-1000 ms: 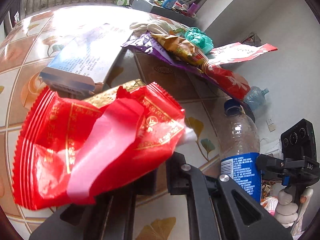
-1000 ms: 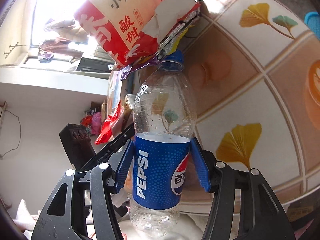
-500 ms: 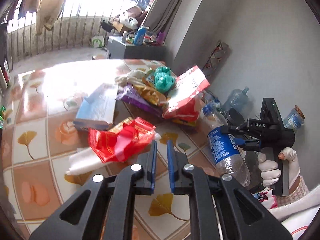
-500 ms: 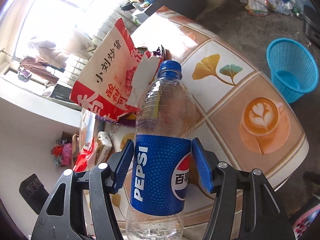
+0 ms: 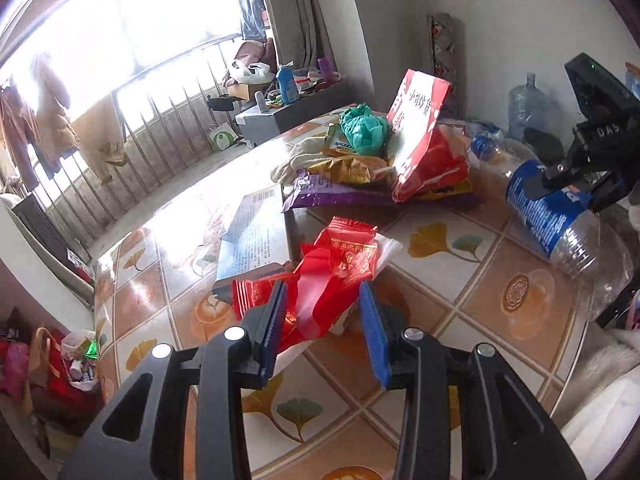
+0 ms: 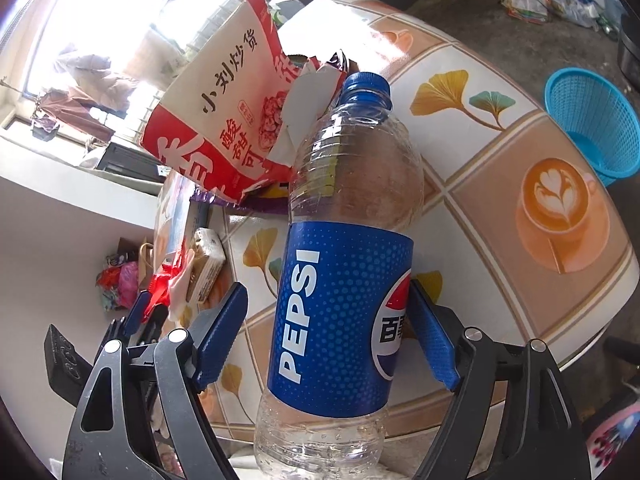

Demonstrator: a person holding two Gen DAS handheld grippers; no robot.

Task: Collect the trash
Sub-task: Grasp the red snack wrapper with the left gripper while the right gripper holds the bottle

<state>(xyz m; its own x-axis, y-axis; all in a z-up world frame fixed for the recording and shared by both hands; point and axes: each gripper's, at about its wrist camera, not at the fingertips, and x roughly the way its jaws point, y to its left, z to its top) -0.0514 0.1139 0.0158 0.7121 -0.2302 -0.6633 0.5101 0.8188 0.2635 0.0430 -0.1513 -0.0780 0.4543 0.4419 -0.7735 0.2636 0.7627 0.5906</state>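
My left gripper [image 5: 324, 328] is open, its blue pads on either side of a crumpled red wrapper [image 5: 320, 280] that lies on the tiled table [image 5: 460, 320]. My right gripper [image 6: 324, 344] holds an empty Pepsi bottle [image 6: 340, 280] by its blue label, lifted above the table edge. The left pad shows a small gap to the label. The bottle also shows in the left wrist view [image 5: 560, 216], at the right, tilted. A pile of snack bags lies behind, with a red and white bag [image 5: 420, 136] on top.
A flat printed box [image 5: 256, 236] lies left of the wrapper. A green crumpled bag [image 5: 364, 128] tops the pile. A blue mesh basket [image 6: 592, 128] stands on the floor beyond the table's edge. A bag of rubbish [image 5: 76, 356] sits on the floor at left.
My left gripper has let go of the red wrapper, drawn back and opened around it on the table. My right gripper has lifted the Pepsi bottle and its jaws look slightly wider.
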